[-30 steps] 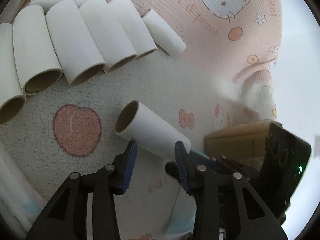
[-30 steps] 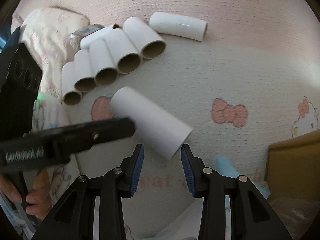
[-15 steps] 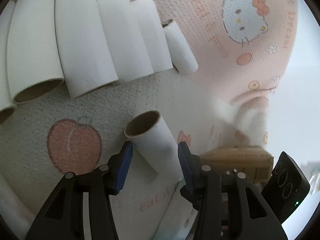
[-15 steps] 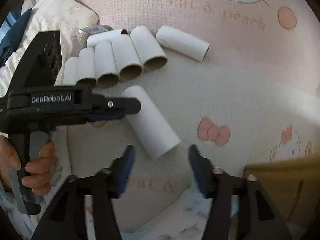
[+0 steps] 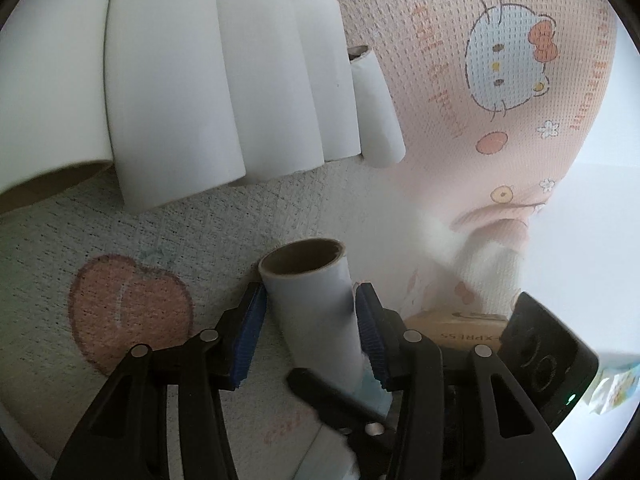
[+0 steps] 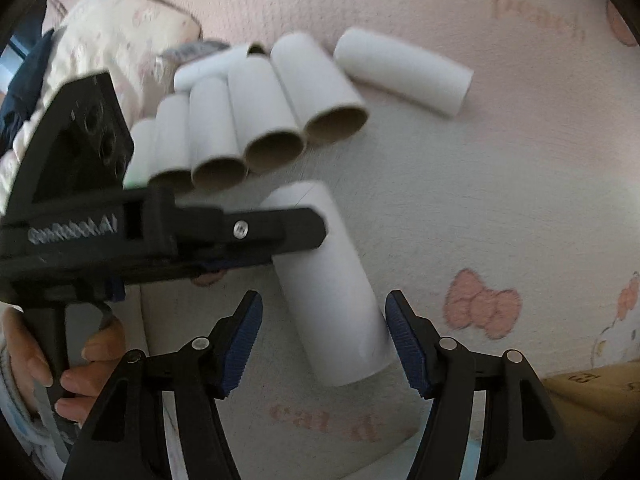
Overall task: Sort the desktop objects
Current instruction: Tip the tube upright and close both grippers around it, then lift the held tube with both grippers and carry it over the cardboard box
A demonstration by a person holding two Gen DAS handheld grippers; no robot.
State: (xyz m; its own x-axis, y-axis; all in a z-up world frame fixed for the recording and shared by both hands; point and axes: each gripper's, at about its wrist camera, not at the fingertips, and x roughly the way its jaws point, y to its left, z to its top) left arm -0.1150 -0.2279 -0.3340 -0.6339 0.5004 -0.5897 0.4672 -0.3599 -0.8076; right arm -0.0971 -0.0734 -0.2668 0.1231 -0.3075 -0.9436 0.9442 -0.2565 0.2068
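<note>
A loose white cardboard tube (image 5: 312, 300) lies on the cartoon-print mat (image 5: 132, 224), its open end facing away in the left wrist view. My left gripper (image 5: 308, 312) straddles it; the blue pads stand close beside its sides and I see no squeeze. In the right wrist view the same tube (image 6: 332, 288) lies slanted under the left gripper's black finger (image 6: 276, 228). My right gripper (image 6: 324, 320) hovers over the tube's near end. Its jaws are closing, and the pads stand apart from the tube between them. A row of several matching tubes (image 6: 256, 120) lies just beyond.
One more tube (image 6: 404, 76) lies apart at the right end of the row. A brown cardboard box (image 6: 592, 396) sits at the near right. A folded printed cloth (image 6: 116, 24) lies at the far left. A hand (image 6: 32, 360) holds the left gripper's handle.
My right gripper has let go of the loose tube and opened wide. My left gripper has come forward and down, so the tube now sits between its pads.
</note>
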